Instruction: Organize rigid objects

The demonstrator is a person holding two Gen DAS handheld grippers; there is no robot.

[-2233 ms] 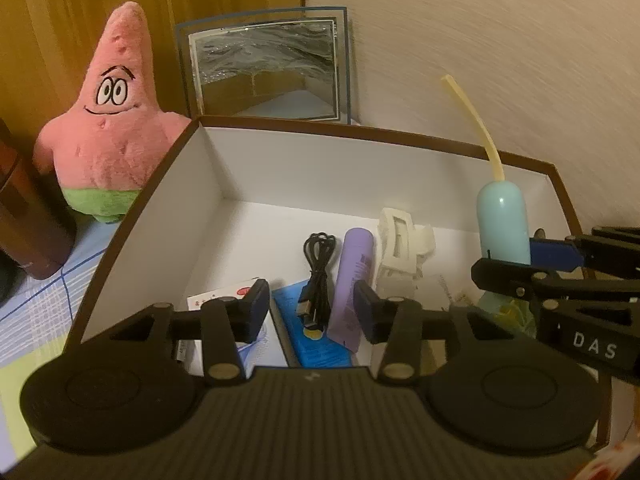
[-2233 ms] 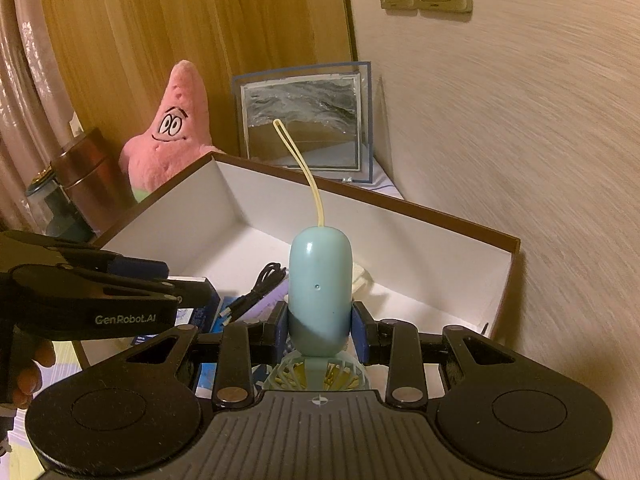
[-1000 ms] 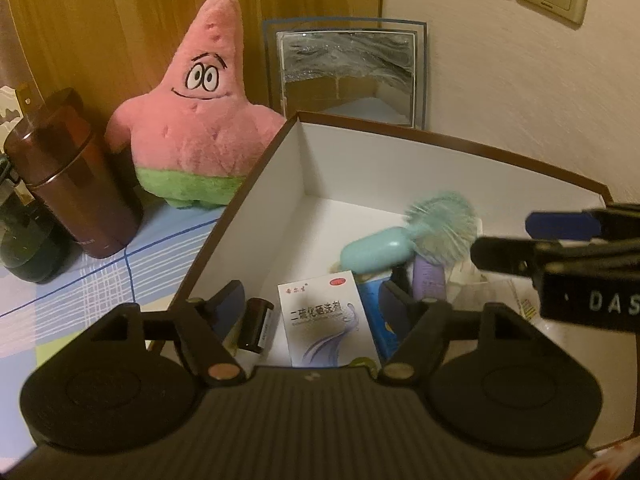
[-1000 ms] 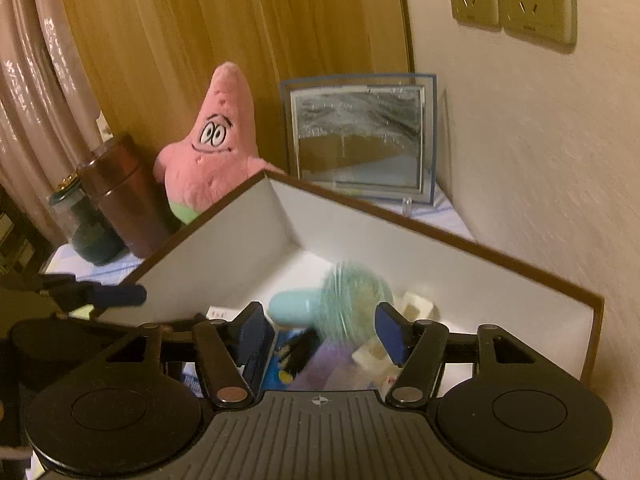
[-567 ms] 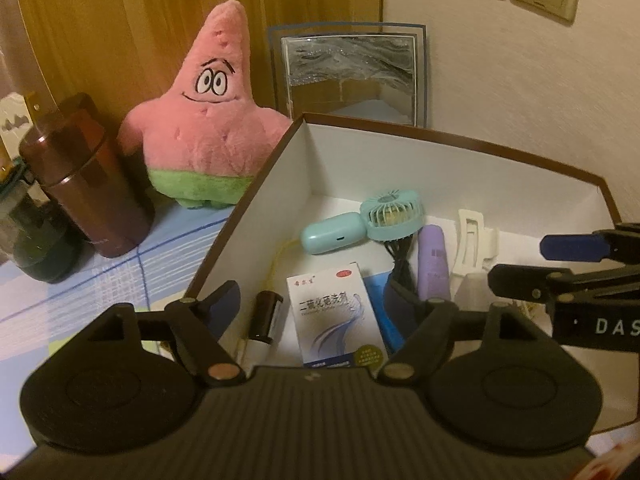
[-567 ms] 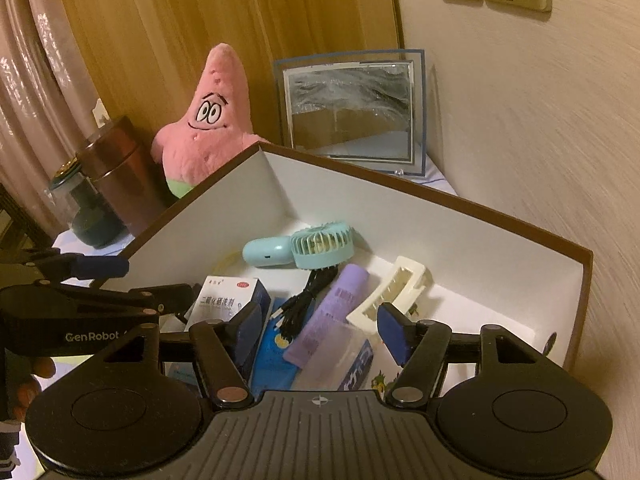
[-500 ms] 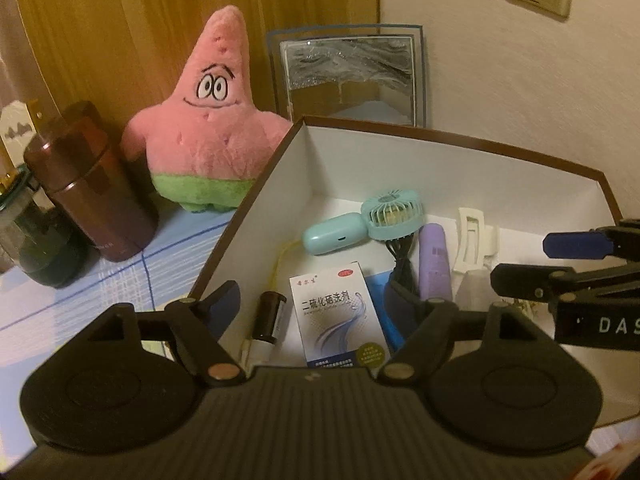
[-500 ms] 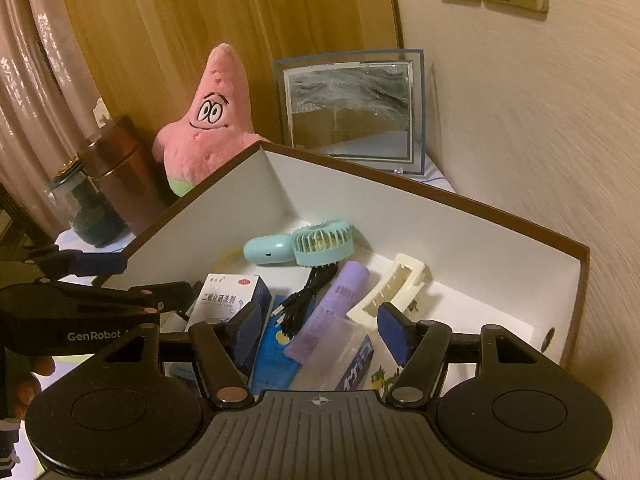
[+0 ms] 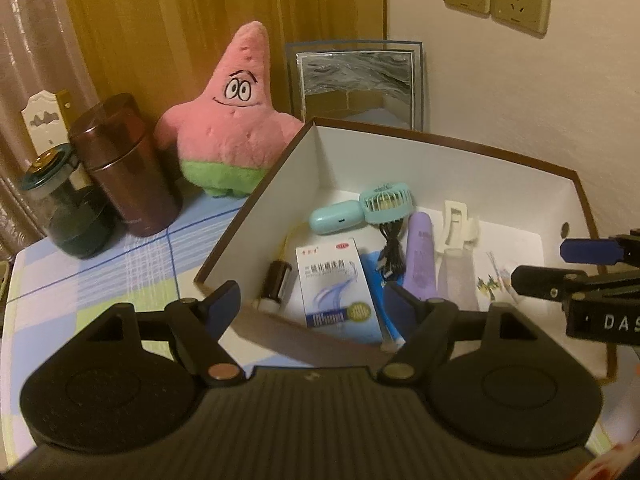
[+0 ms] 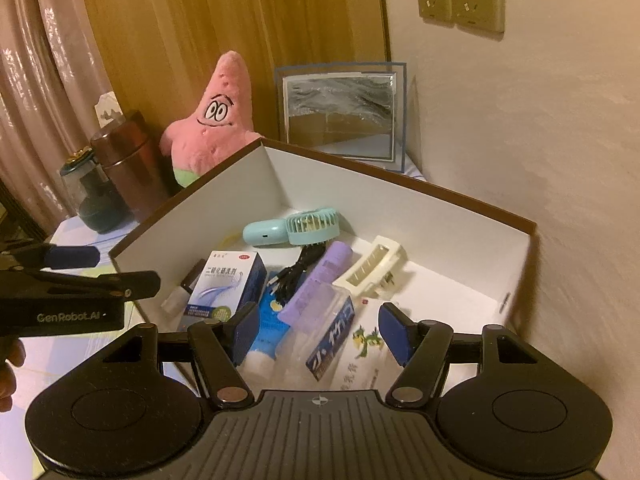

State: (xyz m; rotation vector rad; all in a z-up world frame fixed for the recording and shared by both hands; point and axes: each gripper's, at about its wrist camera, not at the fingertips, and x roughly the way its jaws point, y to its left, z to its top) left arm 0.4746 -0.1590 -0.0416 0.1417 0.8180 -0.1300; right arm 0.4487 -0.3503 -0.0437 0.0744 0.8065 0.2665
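Observation:
A white box with a brown rim [image 9: 440, 140] [image 10: 400, 184] holds a teal hand fan [image 9: 360, 210] [image 10: 296, 228] lying at its far side, a medicine carton [image 9: 336, 284] [image 10: 226, 280], a black cable [image 9: 390, 246] [image 10: 298, 268], a purple tube [image 9: 418, 260] [image 10: 320, 280], a cream hair claw [image 9: 456, 226] [image 10: 370, 266] and a small dark bottle [image 9: 278, 284]. My left gripper [image 9: 314, 308] is open and empty above the box's near rim. My right gripper [image 10: 320, 330] is open and empty over the box's near right part.
A pink star plush [image 9: 232, 120] [image 10: 216, 120], a framed picture [image 9: 356, 80] [image 10: 340, 112], a brown canister [image 9: 124, 168] [image 10: 132, 164] and a dark jar [image 9: 64, 208] stand behind and left of the box on a checked tablecloth [image 9: 100, 280]. A wall is at the right.
The right gripper opened and let the teal fan go into the box, where it now lies flat. Both grippers have pulled back and up from the box.

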